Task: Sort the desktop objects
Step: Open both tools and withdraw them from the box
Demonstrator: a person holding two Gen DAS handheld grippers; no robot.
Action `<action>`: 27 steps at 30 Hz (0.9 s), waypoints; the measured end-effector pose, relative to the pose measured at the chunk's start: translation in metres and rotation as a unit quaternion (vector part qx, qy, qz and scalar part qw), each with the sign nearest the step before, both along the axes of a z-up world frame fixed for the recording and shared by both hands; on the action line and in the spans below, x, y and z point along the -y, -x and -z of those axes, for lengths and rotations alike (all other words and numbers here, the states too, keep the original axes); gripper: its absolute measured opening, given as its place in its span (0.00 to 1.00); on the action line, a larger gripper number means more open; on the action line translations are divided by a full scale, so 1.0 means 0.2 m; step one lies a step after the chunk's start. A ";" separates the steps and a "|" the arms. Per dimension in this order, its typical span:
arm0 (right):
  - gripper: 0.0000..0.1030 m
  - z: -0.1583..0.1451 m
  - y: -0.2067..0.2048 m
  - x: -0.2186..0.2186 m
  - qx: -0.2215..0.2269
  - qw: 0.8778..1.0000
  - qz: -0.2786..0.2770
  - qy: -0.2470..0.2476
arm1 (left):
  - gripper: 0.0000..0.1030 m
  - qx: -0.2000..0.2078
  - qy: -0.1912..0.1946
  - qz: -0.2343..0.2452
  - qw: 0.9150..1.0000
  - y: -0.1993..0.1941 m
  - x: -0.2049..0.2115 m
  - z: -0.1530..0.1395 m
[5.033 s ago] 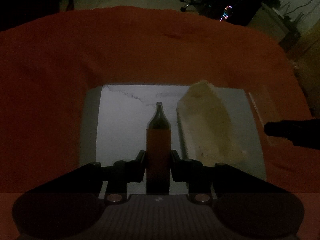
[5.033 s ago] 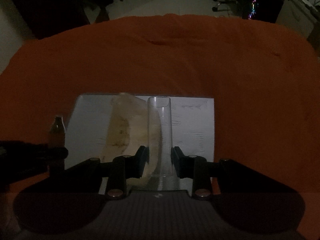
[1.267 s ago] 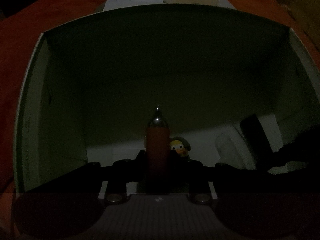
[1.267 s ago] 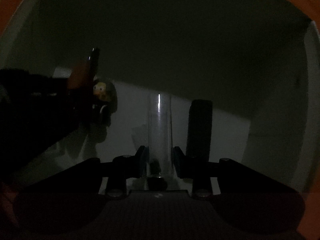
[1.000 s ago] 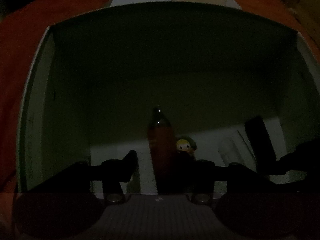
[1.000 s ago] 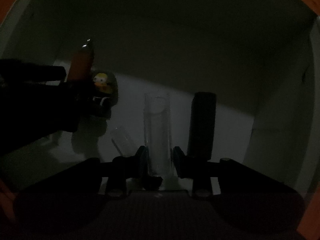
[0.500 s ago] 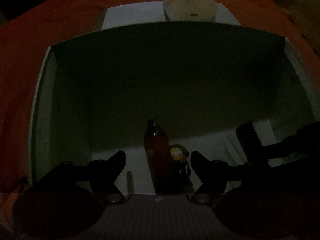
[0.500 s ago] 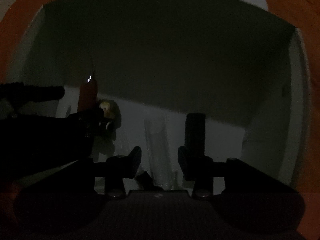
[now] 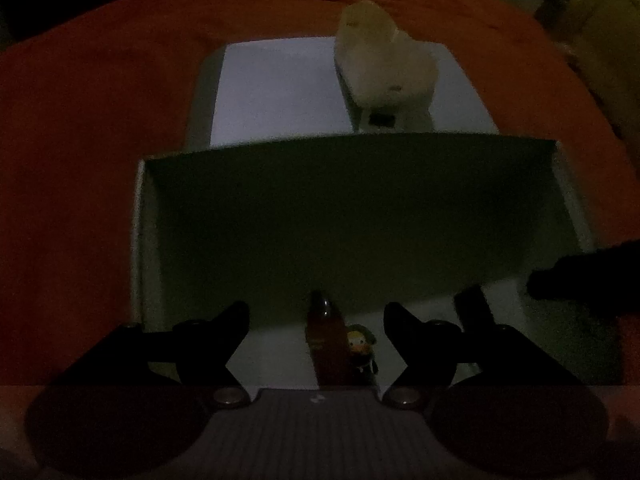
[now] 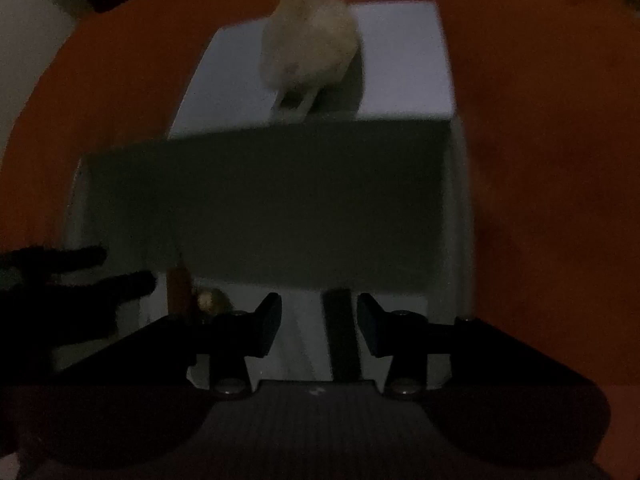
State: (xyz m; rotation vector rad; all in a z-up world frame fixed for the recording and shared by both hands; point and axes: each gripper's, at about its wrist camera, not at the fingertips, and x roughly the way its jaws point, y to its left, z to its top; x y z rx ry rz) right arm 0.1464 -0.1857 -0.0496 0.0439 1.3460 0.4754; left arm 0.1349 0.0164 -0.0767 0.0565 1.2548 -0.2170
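Pretty dim scene, so only so much can be made out. The left gripper (image 9: 316,320) is seen spread wide, with nothing held between its jaws. Right between them, down on the floor of the white box (image 9: 138,240), the small orange bottle (image 9: 326,344) is seen standing upright, clear of both fingers. A little duck-like figurine (image 9: 360,342) is parked just beside the bottle on its right, close enough that touching can't be ruled out. A dark cylinder-shaped thing (image 9: 474,308) is also seen in the box, further right.

The right gripper (image 10: 319,326) is likewise opened up and nothing is gripped. The dark cylinder (image 10: 340,336) is seen between its fingertips, not touched by either. A clear tube can't be reliably picked out in this light. The bottle (image 10: 179,288) and figurine (image 10: 210,300) show off to the left in that view.

Beyond the box's far wall, a white sheet (image 9: 280,92) is laid on the orange cloth (image 9: 80,140), and a pale crumpled bag-like thing (image 9: 380,64) is sat on it.
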 end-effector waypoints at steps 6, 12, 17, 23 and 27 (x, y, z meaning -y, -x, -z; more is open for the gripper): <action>0.49 -0.25 -0.15 0.06 0.042 0.999 0.010 -0.023 | 0.75 0.014 0.024 0.011 1.000 -0.14 -0.02 -0.21; 0.51 -0.40 -0.34 0.07 0.069 0.997 0.008 -0.028 | 0.79 0.064 0.057 0.004 0.996 -0.35 0.03 -0.37; 0.58 -0.40 -0.49 0.10 0.078 0.996 0.009 -0.036 | 0.80 0.075 0.064 -0.013 0.995 -0.51 0.05 -0.38; 0.69 -0.37 -0.67 0.09 0.074 0.996 0.008 -0.040 | 0.88 0.069 0.051 -0.023 0.996 -0.61 0.00 -0.33; 0.69 -0.31 -0.76 0.05 0.066 0.998 0.002 -0.026 | 0.88 0.060 0.051 -0.027 0.997 -0.64 -0.05 -0.32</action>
